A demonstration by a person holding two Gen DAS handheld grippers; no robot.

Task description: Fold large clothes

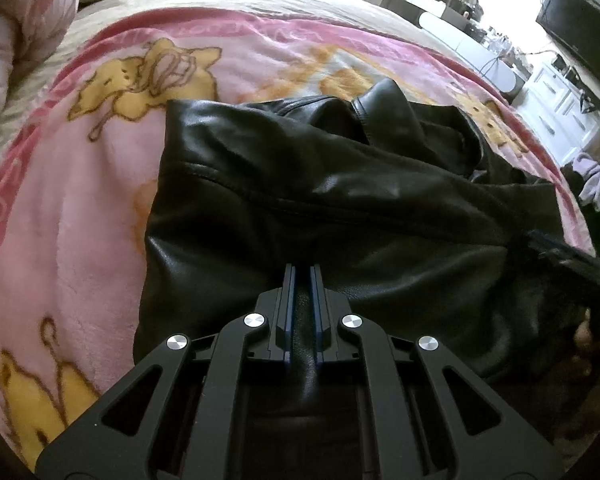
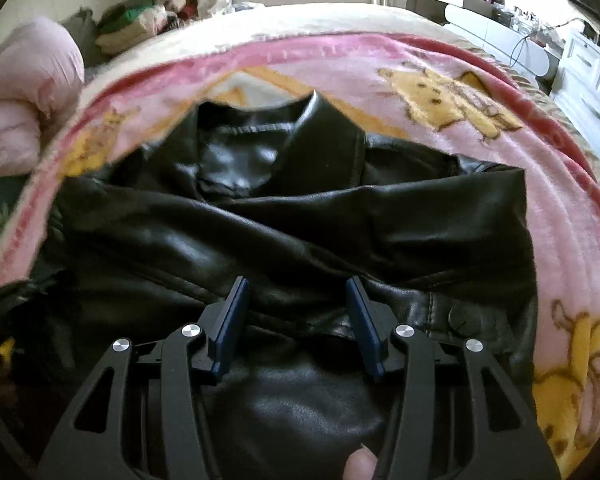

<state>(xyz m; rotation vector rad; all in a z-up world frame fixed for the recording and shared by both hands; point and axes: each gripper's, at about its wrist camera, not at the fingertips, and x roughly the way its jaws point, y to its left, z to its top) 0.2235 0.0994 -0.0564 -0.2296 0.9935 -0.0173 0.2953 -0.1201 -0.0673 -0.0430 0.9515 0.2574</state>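
on the left, the left gripper (image 1: 302,276) is pinched narrow on a ridge of the black leather jacket (image 1: 300,192), which lies bunched on the pink cartoon blanket (image 1: 80,200) across the bed, its collar (image 1: 380,108) at the far side. on the right, the right gripper (image 2: 296,292) stands spread wide, holding nothing, low over the jacket's near edge beside a snap button (image 2: 465,319). the slick, stiff leather could slip from the left pinch if pulled hard, and with only one side held the fold would likely drag crooked or haul the blanket along.
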